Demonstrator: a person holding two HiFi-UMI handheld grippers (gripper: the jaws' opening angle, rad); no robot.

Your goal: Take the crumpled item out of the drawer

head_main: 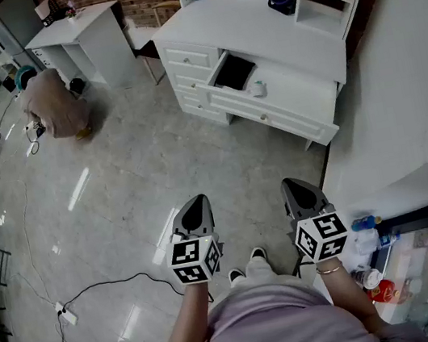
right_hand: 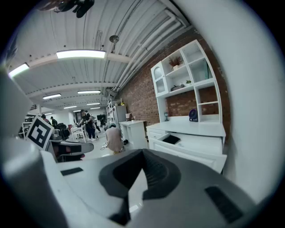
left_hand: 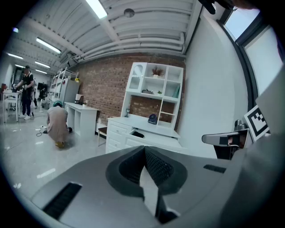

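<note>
Both handheld tools sit low and close in: grey left gripper (head_main: 195,205) and grey right gripper (head_main: 295,184) each have jaws pressed together with nothing between them. Open dark drawer (head_main: 233,72) in the white wooden desk unit (head_main: 252,16) is well ahead of both, roughly between their lines; its interior reads black, so the crumpled item can't be made out, and a small pale lump (head_main: 258,88) just beside the opening is too small to identify. Judgement: likely light, soft, squashy, not fragile, so open up, pinch a raised fold near its middle, lift straight out clear of the drawer front.
</note>
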